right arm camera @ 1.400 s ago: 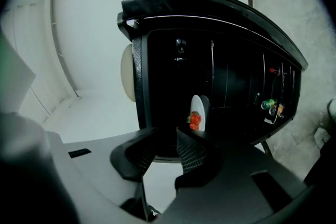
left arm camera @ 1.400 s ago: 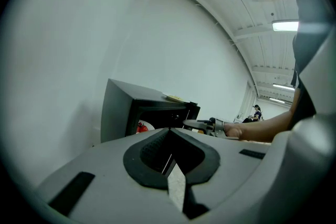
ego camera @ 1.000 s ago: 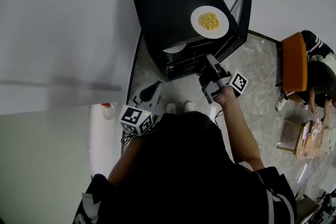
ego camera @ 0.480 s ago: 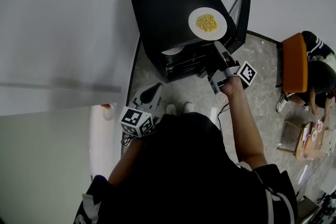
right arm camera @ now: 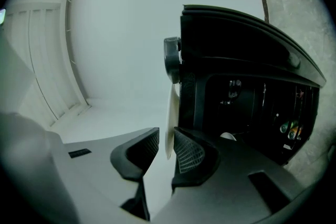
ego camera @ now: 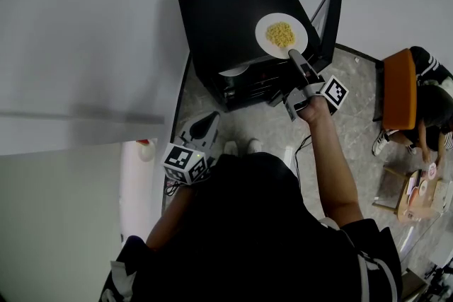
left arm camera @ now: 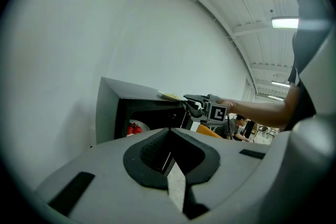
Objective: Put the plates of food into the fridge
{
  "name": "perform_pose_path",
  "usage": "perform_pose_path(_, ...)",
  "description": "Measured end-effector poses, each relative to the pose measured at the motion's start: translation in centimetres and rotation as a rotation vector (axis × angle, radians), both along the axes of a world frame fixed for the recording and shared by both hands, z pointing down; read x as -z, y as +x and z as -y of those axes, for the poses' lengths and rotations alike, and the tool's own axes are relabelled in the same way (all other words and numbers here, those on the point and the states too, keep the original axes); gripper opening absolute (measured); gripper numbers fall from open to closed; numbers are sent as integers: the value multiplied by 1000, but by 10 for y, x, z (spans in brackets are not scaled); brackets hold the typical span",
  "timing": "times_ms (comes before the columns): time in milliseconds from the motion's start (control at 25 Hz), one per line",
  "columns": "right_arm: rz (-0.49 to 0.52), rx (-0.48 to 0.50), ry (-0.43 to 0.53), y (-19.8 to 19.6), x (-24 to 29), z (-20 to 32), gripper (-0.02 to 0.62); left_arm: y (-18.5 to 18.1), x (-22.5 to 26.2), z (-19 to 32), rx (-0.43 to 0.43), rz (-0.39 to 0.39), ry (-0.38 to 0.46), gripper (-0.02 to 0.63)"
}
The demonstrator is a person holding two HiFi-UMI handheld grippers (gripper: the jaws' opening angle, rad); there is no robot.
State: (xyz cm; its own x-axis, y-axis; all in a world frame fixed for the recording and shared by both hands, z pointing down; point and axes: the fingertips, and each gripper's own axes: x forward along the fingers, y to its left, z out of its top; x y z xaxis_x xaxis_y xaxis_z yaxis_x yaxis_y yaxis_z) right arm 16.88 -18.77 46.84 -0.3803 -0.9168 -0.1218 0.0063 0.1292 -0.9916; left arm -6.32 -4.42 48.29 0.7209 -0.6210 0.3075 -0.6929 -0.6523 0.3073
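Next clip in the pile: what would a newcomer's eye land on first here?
A white plate of yellow food sits on top of a black fridge whose door stands open. The right gripper reaches up to it from the near side, with the plate's rim between its open jaws. The left gripper hangs low by the person's body, jaws together and empty.

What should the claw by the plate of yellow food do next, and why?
Probably close the right gripper on the plate of yellow food: its rim sits between the open jaws, apparently not yet pinched, and the plate rests on top of the fridge, not inside.
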Motion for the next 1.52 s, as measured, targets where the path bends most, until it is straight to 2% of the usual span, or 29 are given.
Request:
perform_pose_path(120,-14,15,-19,0,-6,1,61,3,1,2,-6,3,1,23)
perform_pose_path(320,-45,34,-23,-1,-3,-3,57,6,1,4,-11,10,-3,23)
perform_pose_path(440,-20,27,-37,1,-2,-8,55,9,2,4,-21,8,-3,23)
perform_pose_path(840,-44,65,-35,1,1,-31,54,17,-1,11,-54,0,-5,23)
perform_pose_path(1160,-12,73,-39,4,1,-58,54,21,-2,9,-71,1,-9,23)
perform_pose_path(1360,-26,95,15,13,21,-105,54,30,13,-22,-76,4,11,23)
perform_pose_path(1520,-11,95,36,16,22,-110,54,30,11,-16,-81,2,3,23)
